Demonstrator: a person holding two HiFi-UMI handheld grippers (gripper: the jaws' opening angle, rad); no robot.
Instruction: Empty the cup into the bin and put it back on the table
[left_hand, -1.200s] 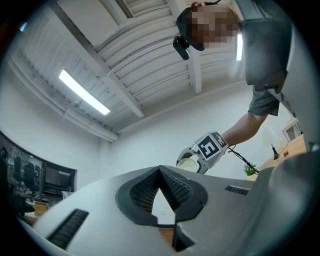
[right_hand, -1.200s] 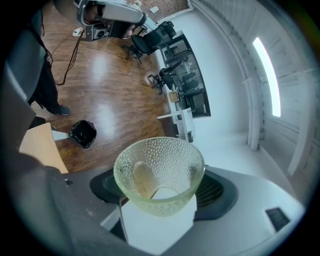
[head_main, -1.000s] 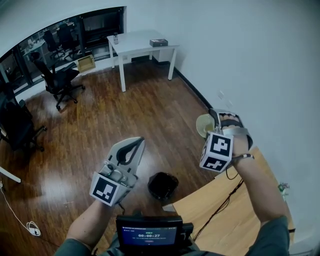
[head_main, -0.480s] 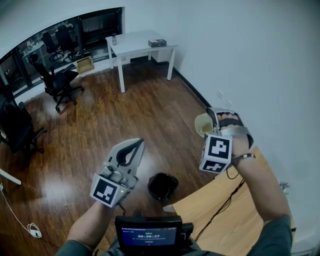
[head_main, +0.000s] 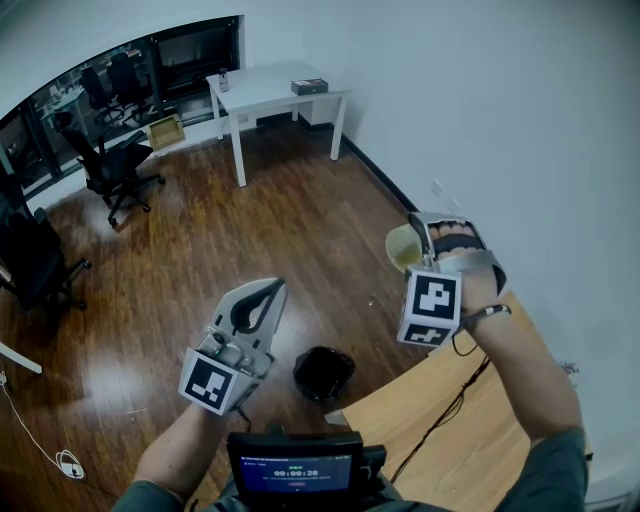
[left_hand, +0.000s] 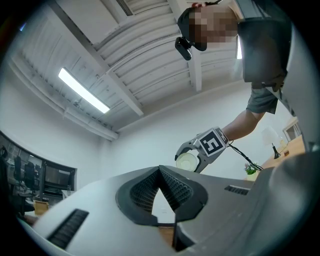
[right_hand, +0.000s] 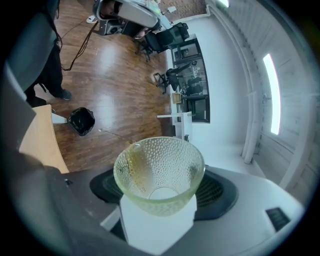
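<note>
A white wall (head_main: 500, 120) and a dark wooden floor (head_main: 200, 230) are making up the room. A light wooden surface (head_main: 420, 440) is lying below the right gripper (head_main: 447, 232), back toward the person. The black bin (head_main: 323, 372) is standing on the floor, down and to the left of the right gripper, between the two grippers. The left gripper (head_main: 268, 292) is pointing forward with its jaws pressed together and nothing in them. The right gripper is clamping the pale dimpled cup (head_main: 404, 250) between its pads. The cup is lying tipped over, its long axis running out to this gripper's left and its mouth pointing toward the left gripper.
</note>
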